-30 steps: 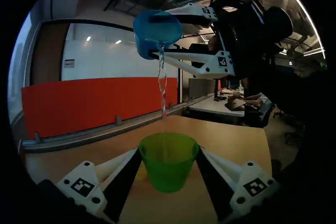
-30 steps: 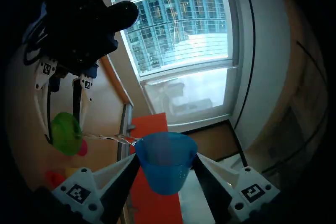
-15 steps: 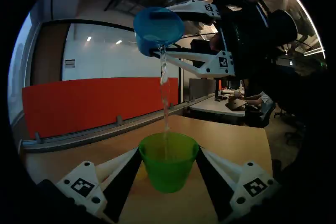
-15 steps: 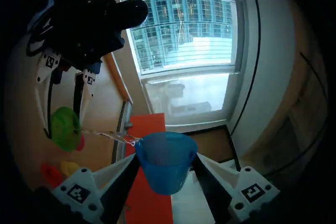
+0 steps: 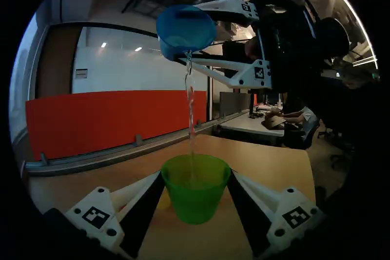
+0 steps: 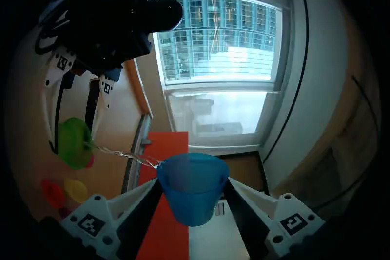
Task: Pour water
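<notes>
- The left gripper [image 5: 195,181]: jaws closed on opposite sides of the green cup [image 5: 196,196], which is held upright low over the tabletop [image 5: 273,162]. Whether its base touches the wood cannot be told.
- The right gripper [image 6: 193,185]: jaws clamped on the side walls of the blue cup [image 6: 193,192], which is raised well above the green cup and tipped toward it.
- The water stream [image 5: 189,109]: a thin, twisting thread falling from the blue cup's lip into the green cup's mouth.
- Step, as judged: the pour is under way. The amount left in the blue cup cannot be told.
- Handling, as judged: both cups look like thin, light plastic that yields when squeezed, and the green cup gains weight as it fills. The best hold is on the wall below the rim, firm without crushing, and wet walls may slip.
- A red piece [image 6: 51,192] and a yellow piece [image 6: 75,189] lie on the tabletop near the green cup.
</notes>
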`<state>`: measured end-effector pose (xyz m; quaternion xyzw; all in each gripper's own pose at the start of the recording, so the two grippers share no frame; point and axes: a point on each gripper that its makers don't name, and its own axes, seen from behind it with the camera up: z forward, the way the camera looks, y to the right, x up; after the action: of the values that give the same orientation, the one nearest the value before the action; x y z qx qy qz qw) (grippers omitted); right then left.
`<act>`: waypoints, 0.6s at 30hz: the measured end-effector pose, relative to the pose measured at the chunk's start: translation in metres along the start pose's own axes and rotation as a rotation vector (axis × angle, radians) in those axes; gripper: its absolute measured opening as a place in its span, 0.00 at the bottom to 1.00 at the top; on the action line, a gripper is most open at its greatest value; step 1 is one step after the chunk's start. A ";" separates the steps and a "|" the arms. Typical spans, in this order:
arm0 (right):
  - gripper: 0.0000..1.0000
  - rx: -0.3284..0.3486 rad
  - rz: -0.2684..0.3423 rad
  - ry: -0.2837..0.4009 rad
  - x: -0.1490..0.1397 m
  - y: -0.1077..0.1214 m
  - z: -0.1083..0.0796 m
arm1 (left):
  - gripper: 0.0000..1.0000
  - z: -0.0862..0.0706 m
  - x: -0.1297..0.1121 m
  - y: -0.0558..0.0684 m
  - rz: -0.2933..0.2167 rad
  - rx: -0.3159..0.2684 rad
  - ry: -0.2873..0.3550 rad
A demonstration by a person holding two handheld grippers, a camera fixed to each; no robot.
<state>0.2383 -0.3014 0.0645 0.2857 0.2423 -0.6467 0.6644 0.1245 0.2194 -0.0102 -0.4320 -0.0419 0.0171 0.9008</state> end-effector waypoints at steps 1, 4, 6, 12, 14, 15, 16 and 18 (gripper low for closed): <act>0.88 -0.001 -0.005 -0.001 0.000 0.000 0.000 | 0.87 0.000 0.000 0.000 0.000 0.001 0.000; 0.88 -0.003 -0.022 -0.003 0.001 0.001 -0.001 | 0.87 -0.001 0.001 0.000 0.001 0.003 0.001; 0.88 -0.005 -0.034 -0.004 0.001 0.001 -0.001 | 0.87 -0.001 0.001 -0.001 0.001 0.004 0.002; 0.88 -0.010 -0.065 -0.004 0.002 0.001 -0.001 | 0.87 0.001 0.001 -0.003 -0.003 0.006 0.002; 0.88 -0.011 -0.073 -0.004 0.002 0.001 -0.001 | 0.87 0.001 0.000 -0.004 -0.003 0.008 0.002; 0.88 -0.012 -0.077 -0.003 0.002 0.001 -0.001 | 0.87 0.001 0.000 -0.004 -0.003 0.009 0.002; 0.88 -0.013 -0.081 -0.003 0.003 0.001 -0.001 | 0.87 0.001 0.000 -0.004 -0.003 0.009 0.002; 0.88 -0.015 -0.091 -0.002 0.003 0.000 -0.002 | 0.87 0.002 0.000 -0.004 -0.004 0.010 0.003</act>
<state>0.2388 -0.3025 0.0610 0.2686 0.2592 -0.6747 0.6368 0.1244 0.2180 -0.0058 -0.4276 -0.0414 0.0148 0.9029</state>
